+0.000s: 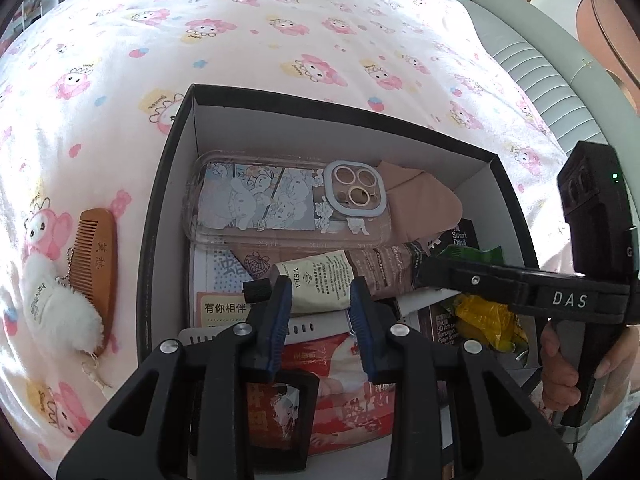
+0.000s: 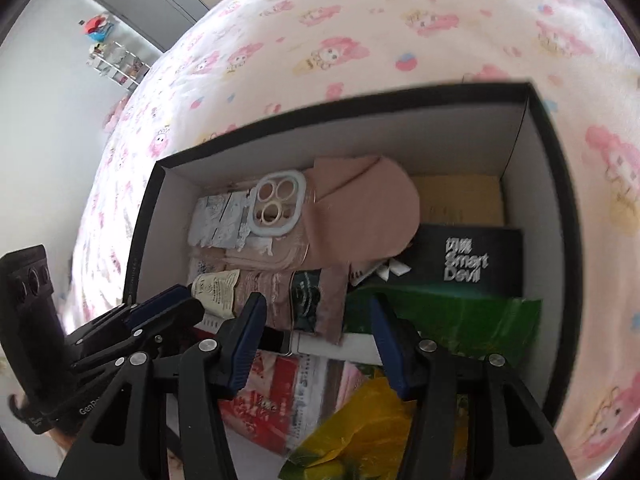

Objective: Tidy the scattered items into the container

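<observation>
left gripper [image 1: 320, 312] hangs over the near end of the box [image 1: 160, 184], jaws apart, nothing between them. right gripper [image 2: 316, 340] is over the box's near right corner, jaws wide apart, also empty; in the left view its finger reaches in across the box's right side.

inside the box, near to far: red printed card [image 1: 340, 364], yellow-and-green wrapper [image 2: 360, 412], small cream tube [image 1: 320, 280], black "smart devil" carton [image 2: 476, 260], clear phone case [image 1: 280, 196] lying flat with a tan fabric piece [image 2: 368, 208] partly over its camera end.

still outside, left of the box on the bedsheet [image 1: 280, 40]: wooden comb [image 1: 98, 252] and white fluffy keychain [image 1: 60, 312], the plush overlapping the comb's lower end, ball chain lying across it.

handling, judged:
- comb: light, rigid, thin and flat on soft bedding. pinch across its spine at the bare upper end; sheet will give, so jaws may press down past the edge.
- keychain: very light, compressible. grip the plush body, not the chain; it may drag the comb if tangled.

both near the box's left wall, short carry.
</observation>
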A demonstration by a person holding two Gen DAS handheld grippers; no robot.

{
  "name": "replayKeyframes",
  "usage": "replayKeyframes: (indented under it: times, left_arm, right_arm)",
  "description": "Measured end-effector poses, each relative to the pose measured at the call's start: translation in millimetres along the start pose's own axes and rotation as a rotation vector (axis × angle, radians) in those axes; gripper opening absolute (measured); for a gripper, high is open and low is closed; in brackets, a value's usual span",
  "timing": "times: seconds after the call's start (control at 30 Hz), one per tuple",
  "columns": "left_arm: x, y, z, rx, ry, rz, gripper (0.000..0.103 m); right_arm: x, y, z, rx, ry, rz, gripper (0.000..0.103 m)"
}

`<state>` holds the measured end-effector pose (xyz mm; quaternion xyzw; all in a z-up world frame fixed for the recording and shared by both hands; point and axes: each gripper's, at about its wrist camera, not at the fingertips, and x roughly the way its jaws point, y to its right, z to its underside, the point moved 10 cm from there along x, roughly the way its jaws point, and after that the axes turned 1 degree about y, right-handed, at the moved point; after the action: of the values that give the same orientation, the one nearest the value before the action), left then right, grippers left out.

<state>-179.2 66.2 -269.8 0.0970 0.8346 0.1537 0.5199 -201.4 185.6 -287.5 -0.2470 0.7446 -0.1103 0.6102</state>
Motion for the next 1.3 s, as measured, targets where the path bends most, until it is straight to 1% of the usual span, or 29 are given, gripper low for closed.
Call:
replayKeyframes:
  times: [0.03,0.07,0.1,0.27,0.3,0.33,0.37,0.43,0.47,0.5,0.57,0.63,0.67,0.73,0.8,0.9,0.93,1.03,1.1,1.17,1.2,1.27,1.3]
  left_arm:
    - [-0.4,0.3,-0.2,-0.001,0.002,0.003,0.030]
    - [-0.1,0.8,-1.3,0.000,0.005,0.006,0.030]
    - [-0.7,1.5,-1.4,0.002,0.009,0.008,0.030]
    - [-0.3,4.3,-3.0,0.012,0.016,0.014,0.030]
    - [0.5,6.7,-2.9,0.018,0.014,0.016,0.030]
    - [1.4,10.3,-2.9,0.030,0.006,0.019,0.030]
    - [3.2,15.5,-2.8,0.052,-0.007,0.018,0.030]
    - [5.1,27.1,-3.8,0.112,-0.033,-0.010,0.030]
    - [5.6,34.0,-5.8,0.141,-0.034,-0.027,0.030]
    - [5.6,41.2,-7.9,0.167,-0.030,-0.041,0.030]
    - [8.3,54.6,-10.8,0.209,-0.026,-0.079,0.035]
    - [15.4,65.6,-11.6,0.233,-0.030,-0.114,0.044]
    - [20.1,70.7,-11.0,0.240,-0.039,-0.128,0.045]
    - [29.0,79.8,-8.9,0.258,-0.051,-0.157,0.049]
    - [36.5,85.9,-7.2,0.283,-0.050,-0.203,0.052]
    - [47.7,87.9,-1.9,0.315,-0.062,-0.273,0.052]
    - [51.1,86.7,0.3,0.310,-0.073,-0.279,0.052]
    - [51.8,83.2,1.8,0.318,-0.069,-0.307,0.052]
    - [50.8,76.0,1.3,0.310,-0.074,-0.335,0.052]
    - [48.5,68.2,0.9,0.275,-0.078,-0.307,0.050]
    - [46.3,63.0,0.4,0.274,-0.077,-0.321,0.049]
    - [42.5,46.3,0.5,0.279,-0.075,-0.387,0.048]
    - [41.9,39.6,2.3,0.278,-0.081,-0.381,0.053]
  right_arm:
    - [4.5,-0.4,2.7,0.022,-0.022,-0.031,0.050]
    - [6.2,-1.5,4.0,0.027,-0.028,-0.043,0.050]
    - [6.7,-5.3,4.3,0.024,-0.030,-0.061,0.052]
    - [10.5,-23.3,10.6,-0.018,-0.053,-0.105,0.052]
    - [8.7,-23.3,11.3,-0.026,-0.049,-0.096,0.052]
    - [4.3,-20.8,9.6,-0.031,-0.027,-0.073,0.052]
    - [-2.9,-16.3,5.4,-0.042,0.012,-0.028,0.052]
    - [-22.0,-5.5,-7.1,-0.085,0.121,0.111,0.052]
    - [-32.6,-1.4,-11.9,-0.108,0.171,0.165,0.052]
    - [-41.8,1.2,-15.1,-0.121,0.210,0.195,0.052]
    - [-53.3,3.1,-17.7,-0.112,0.248,0.184,0.052]
    - [-60.4,5.2,-16.9,-0.093,0.265,0.166,0.052]
    - [-63.5,6.6,-16.9,-0.086,0.275,0.175,0.052]
    - [-66.0,7.0,-19.6,-0.089,0.299,0.236,0.052]
    - [-73.4,11.7,-23.9,-0.094,0.316,0.289,0.052]
    - [-79.1,31.1,-26.4,-0.049,0.303,0.312,0.052]
    - [-78.7,34.6,-24.1,-0.033,0.298,0.313,0.052]
    - [-76.4,40.2,-25.0,-0.011,0.296,0.320,0.052]
    - [-74.7,38.9,-24.8,-0.001,0.291,0.302,0.052]
    - [-72.1,36.5,-24.0,-0.001,0.282,0.288,0.052]
    - [-71.1,35.0,-23.6,-0.007,0.279,0.288,0.052]
    - [-70.5,32.3,-22.3,-0.015,0.277,0.287,0.052]
    - [-70.2,30.8,-22.0,-0.017,0.277,0.277,0.052]
